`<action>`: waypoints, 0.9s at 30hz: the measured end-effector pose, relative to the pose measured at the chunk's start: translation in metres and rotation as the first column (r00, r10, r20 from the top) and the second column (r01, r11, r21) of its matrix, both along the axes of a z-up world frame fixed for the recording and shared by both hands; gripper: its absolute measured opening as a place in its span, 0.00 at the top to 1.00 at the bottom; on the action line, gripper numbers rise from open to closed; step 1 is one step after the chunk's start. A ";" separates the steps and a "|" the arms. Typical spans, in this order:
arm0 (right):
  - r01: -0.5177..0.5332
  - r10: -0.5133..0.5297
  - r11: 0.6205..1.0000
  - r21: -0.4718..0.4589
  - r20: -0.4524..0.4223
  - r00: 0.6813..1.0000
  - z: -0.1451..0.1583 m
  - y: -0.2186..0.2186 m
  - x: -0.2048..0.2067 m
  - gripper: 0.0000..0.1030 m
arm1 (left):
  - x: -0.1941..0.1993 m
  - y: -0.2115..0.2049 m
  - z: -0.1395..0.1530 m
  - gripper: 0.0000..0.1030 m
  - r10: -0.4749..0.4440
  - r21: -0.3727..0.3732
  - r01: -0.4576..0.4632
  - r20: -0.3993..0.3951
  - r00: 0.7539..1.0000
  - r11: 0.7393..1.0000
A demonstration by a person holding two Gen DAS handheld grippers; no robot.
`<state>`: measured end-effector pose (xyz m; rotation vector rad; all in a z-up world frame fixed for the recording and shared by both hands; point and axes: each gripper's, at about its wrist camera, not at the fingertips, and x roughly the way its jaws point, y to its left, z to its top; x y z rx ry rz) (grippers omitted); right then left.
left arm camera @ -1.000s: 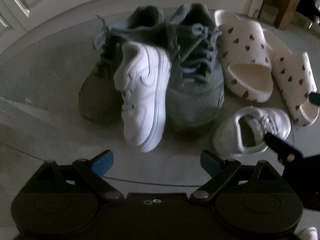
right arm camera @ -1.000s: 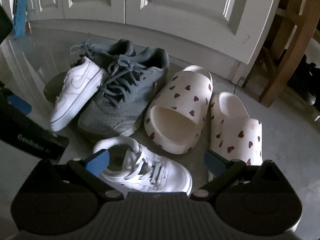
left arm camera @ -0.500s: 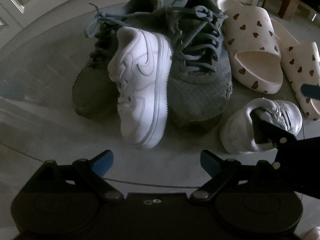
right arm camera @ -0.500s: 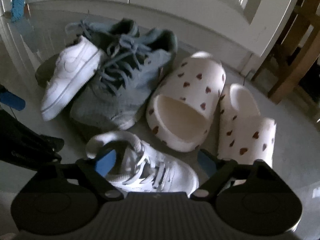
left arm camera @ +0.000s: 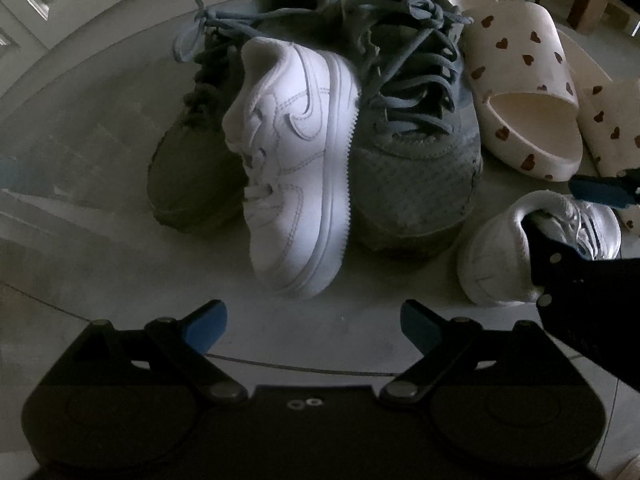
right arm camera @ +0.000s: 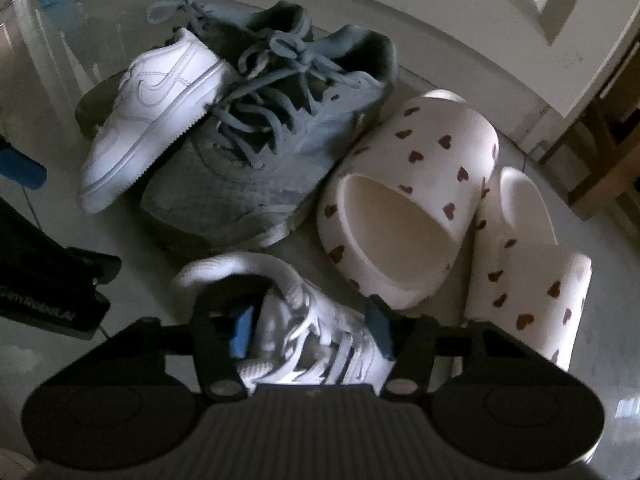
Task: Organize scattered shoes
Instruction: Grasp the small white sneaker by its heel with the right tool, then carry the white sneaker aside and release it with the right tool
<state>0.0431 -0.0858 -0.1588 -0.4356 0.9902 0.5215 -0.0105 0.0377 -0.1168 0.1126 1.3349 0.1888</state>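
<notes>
left tool [left arm camera: 314, 326] wide open and low; right tool [right arm camera: 310, 334] narrowed, fingers partly closed

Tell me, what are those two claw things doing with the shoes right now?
Left gripper open, empty, facing the white sneaker tilted between the grey trainers. Right gripper closing around the second white sneaker, grip unconfirmed. Heart slides alongside, not blocking.

Dim indoor light, glare streaks on glossy floor [right arm camera: 60, 60], fisheye bending at edges, right view motion-blurred

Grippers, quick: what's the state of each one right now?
Left gripper: open, empty, short of the white sneaker on its side.
Right gripper: fingers straddle the other small white sneaker; whether they clamp it cannot be told.
</notes>
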 end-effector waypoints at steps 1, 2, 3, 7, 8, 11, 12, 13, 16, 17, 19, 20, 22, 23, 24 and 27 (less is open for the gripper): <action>-0.006 0.006 1.000 -0.004 0.010 1.000 0.000 0.001 -0.002 0.54 | 0.000 0.000 0.000 0.08 -0.001 0.000 0.001 -0.001 1.000 1.000; -0.013 0.013 1.000 -0.008 0.027 1.000 0.001 0.002 -0.005 0.58 | 0.000 -0.001 0.001 0.08 -0.002 0.000 0.002 -0.001 1.000 1.000; -0.017 0.017 1.000 -0.011 0.039 0.999 0.002 0.002 -0.007 0.62 | 0.000 -0.001 0.001 0.08 -0.003 -0.001 0.003 -0.001 1.000 1.000; -0.013 0.013 1.000 0.001 0.071 0.997 0.007 -0.003 -0.013 0.69 | 0.000 -0.008 0.004 0.08 -0.022 0.000 0.022 0.004 1.000 1.000; -0.001 0.000 1.000 0.015 0.072 0.997 0.009 -0.006 -0.013 0.70 | 0.000 -0.009 0.005 0.08 -0.026 0.000 0.026 0.005 1.000 1.000; 0.051 -0.055 0.996 0.066 0.061 0.997 0.014 -0.017 -0.011 0.73 | -0.001 -0.015 0.009 0.08 -0.043 -0.001 0.043 0.014 0.999 0.999; 0.079 -0.083 0.993 0.089 0.045 0.996 0.016 -0.022 -0.008 0.73 | -0.002 -0.017 0.011 0.08 -0.049 0.000 0.049 0.017 0.999 0.999; 0.105 -0.108 0.989 0.109 0.026 0.994 0.017 -0.026 -0.005 0.73 | -0.002 -0.019 0.013 0.08 -0.055 0.002 0.055 0.021 0.998 0.998; 0.183 -0.182 0.970 0.161 -0.023 0.983 0.024 -0.042 -0.001 0.74 | -0.004 -0.023 0.017 0.08 -0.068 0.011 0.068 0.032 0.997 0.998; 0.213 -0.210 0.960 0.180 -0.037 0.977 0.027 -0.050 -0.001 0.75 | -0.004 -0.025 0.019 0.08 -0.074 0.011 0.074 0.036 0.997 0.997; 0.248 -0.243 0.948 0.200 -0.049 0.969 0.034 -0.058 -0.005 0.76 | -0.005 -0.029 0.023 0.08 -0.085 0.012 0.085 0.044 0.995 0.996; 0.270 -0.264 0.940 0.207 -0.056 0.963 0.039 -0.066 -0.008 0.77 | -0.006 -0.031 0.022 0.08 -0.093 0.013 0.092 0.047 0.995 0.996; 0.310 -0.301 0.927 0.211 -0.074 0.951 0.045 -0.081 -0.012 0.77 | -0.007 -0.040 0.022 0.08 -0.122 0.018 0.121 0.056 0.991 0.993; 0.339 -0.328 0.916 0.213 -0.088 0.941 0.048 -0.092 -0.015 0.77 | -0.007 -0.047 0.024 0.08 -0.148 0.019 0.147 0.062 0.987 0.989; 0.368 -0.354 0.905 0.214 -0.102 0.930 0.051 -0.103 -0.017 0.77 | -0.004 -0.055 0.026 0.08 -0.168 0.015 0.167 0.069 0.983 0.986; 0.469 -0.455 0.857 0.213 -0.112 0.883 0.062 -0.139 -0.024 0.78 | 0.005 -0.082 0.031 0.08 -0.221 -0.001 0.222 0.090 0.971 0.975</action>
